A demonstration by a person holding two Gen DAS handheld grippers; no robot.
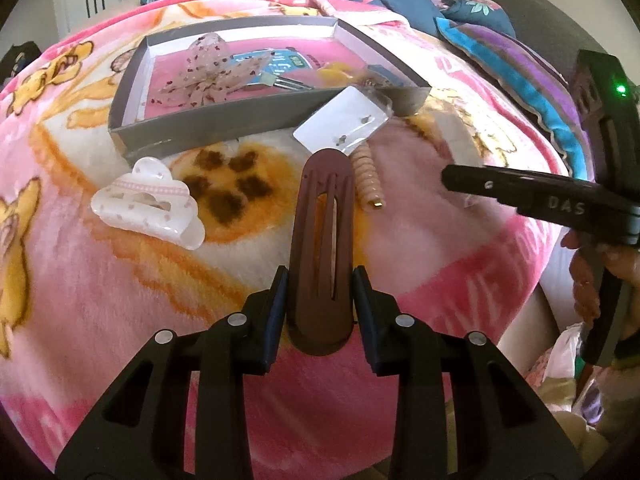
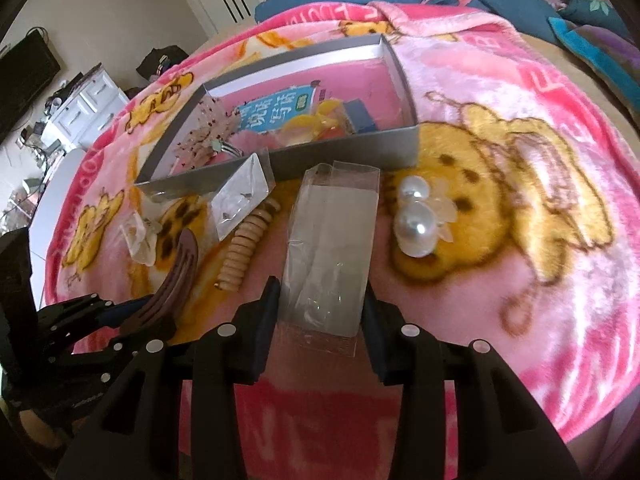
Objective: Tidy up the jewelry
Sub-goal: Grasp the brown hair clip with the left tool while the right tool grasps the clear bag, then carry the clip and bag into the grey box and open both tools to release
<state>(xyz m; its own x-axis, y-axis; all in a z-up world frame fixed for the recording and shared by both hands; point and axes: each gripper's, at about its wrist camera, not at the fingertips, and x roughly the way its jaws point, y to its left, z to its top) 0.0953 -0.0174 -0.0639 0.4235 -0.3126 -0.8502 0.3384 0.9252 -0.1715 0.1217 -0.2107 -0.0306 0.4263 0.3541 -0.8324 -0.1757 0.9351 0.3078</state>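
On the pink blanketed bed [image 1: 100, 300], near the grey cardboard tray [image 1: 208, 124], the left gripper [image 1: 320, 304] clamps a long brown hair clip [image 1: 322, 240]; the right gripper [image 2: 320, 308] clamps a clear plastic packet [image 2: 332, 240]. Pickup looks done; next, lift both into the tray.

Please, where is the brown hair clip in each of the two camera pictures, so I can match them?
Left wrist view: the brown hair clip stands at bottom centre, between the left gripper pads, pointing away.
Right wrist view: the same clip is at lower left, seen from the side.
Shared landmark: the beige spiral hair tie, just right of the clip in both.
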